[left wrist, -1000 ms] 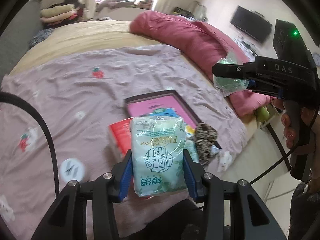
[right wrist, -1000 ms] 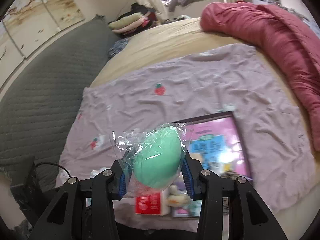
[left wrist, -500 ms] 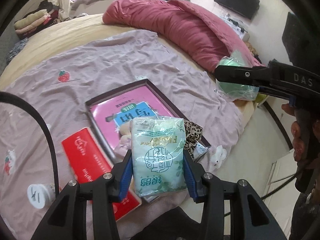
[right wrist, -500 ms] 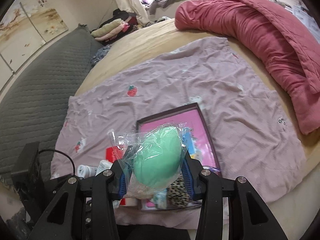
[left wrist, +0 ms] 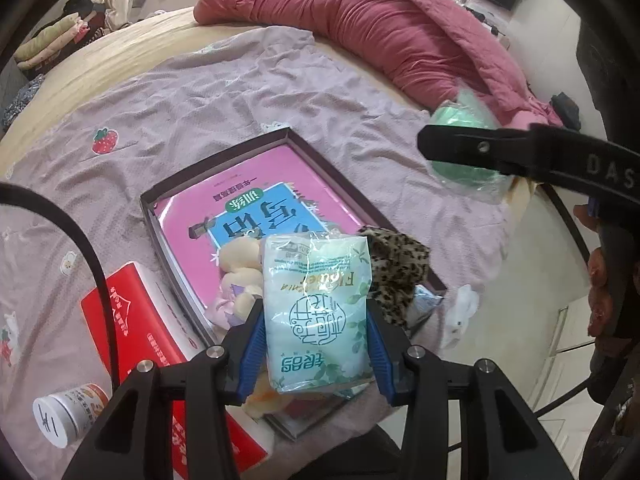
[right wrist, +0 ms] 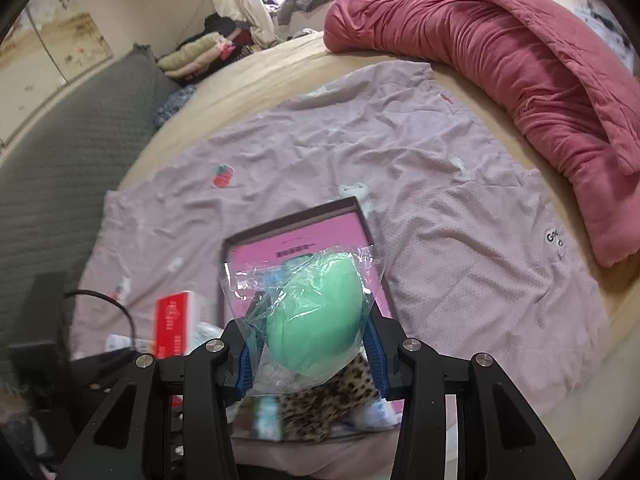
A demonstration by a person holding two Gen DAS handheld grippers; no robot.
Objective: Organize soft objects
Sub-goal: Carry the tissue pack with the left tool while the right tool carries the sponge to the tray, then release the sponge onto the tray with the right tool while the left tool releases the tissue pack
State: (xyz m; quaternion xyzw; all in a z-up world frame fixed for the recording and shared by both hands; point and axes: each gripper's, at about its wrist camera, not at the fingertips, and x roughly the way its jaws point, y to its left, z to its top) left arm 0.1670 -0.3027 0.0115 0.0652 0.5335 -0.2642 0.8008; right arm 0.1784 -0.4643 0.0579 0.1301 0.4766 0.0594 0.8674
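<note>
My left gripper [left wrist: 316,344] is shut on a pale green tissue pack [left wrist: 318,312], held upright above the near end of a dark shallow box [left wrist: 224,168] with a pink book in it. A cream plush toy [left wrist: 240,264] and a leopard-print cloth [left wrist: 400,268] lie in that box. My right gripper [right wrist: 312,344] is shut on a green sponge in a clear bag [right wrist: 316,312], above the same box [right wrist: 296,220] and the leopard-print cloth [right wrist: 320,404]. In the left wrist view the right gripper's finger [left wrist: 500,148] crosses the bagged green sponge [left wrist: 460,116] at the right.
A lilac sheet [left wrist: 200,92] covers the bed, with a rolled red quilt [left wrist: 400,28] along the far side. A red carton [left wrist: 140,336] and a small white jar [left wrist: 68,412] lie left of the box. The bed edge and floor are at the right [left wrist: 532,280].
Both grippers have dropped closer to the bed and come over the box, each still holding its item. The box, plush toy and leopard cloth now look larger and nearer.
</note>
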